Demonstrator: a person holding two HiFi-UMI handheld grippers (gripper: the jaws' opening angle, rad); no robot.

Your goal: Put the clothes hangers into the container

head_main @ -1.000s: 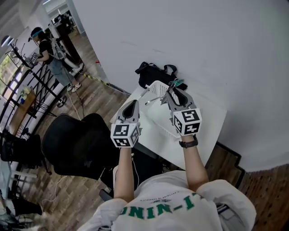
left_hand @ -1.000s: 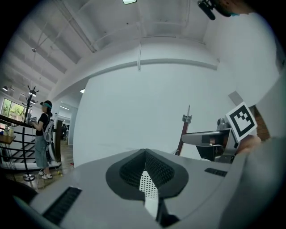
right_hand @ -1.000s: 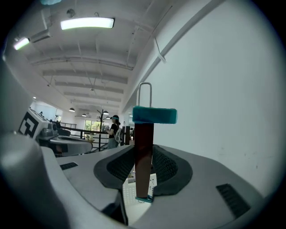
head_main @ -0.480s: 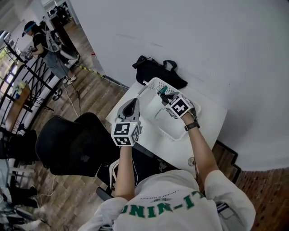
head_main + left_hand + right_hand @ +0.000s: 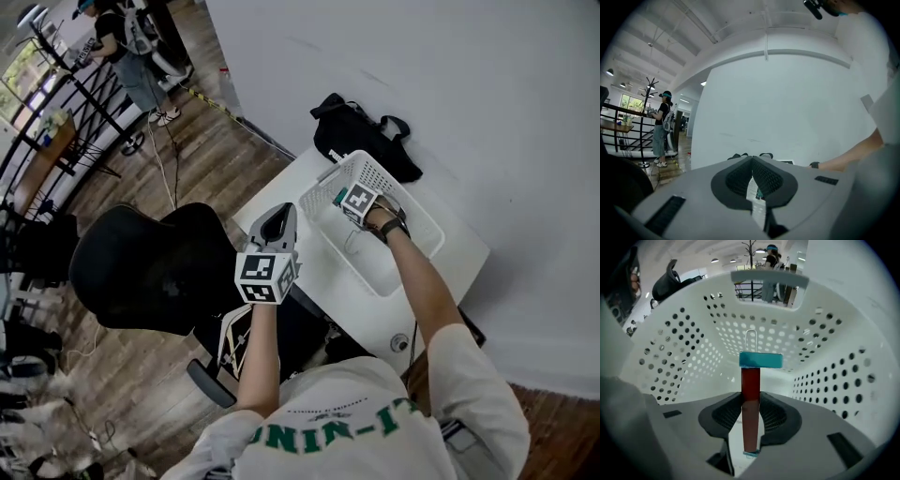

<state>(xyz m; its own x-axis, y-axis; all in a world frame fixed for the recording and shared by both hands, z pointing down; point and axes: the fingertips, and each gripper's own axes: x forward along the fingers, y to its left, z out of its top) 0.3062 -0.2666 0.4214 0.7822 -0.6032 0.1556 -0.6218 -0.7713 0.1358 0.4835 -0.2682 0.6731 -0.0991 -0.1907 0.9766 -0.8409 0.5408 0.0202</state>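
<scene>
A white perforated basket [image 5: 412, 230] stands on the white table [image 5: 450, 272]. My right gripper [image 5: 357, 199] points down inside it, its marker cube just below the rim. In the right gripper view its jaws are shut on a red-brown clothes hanger [image 5: 750, 380] with a teal crosspiece [image 5: 761, 360] and a metal hook [image 5: 750, 339] that hangs down towards the basket floor [image 5: 764, 376]. My left gripper [image 5: 278, 217] is held off the table's near-left edge, above the chair. Its fingertips [image 5: 751, 158] meet, and nothing sticks out beyond them.
A black bag [image 5: 361, 136] lies at the table's far end against the white wall. A black office chair [image 5: 150, 267] stands left of the table. Far back on the wooden floor a person [image 5: 127, 47] stands by black railings.
My right gripper has swung from level above the basket to pointing down inside it, carrying the hanger along. The left gripper has sunk a little. The head view has shifted.
</scene>
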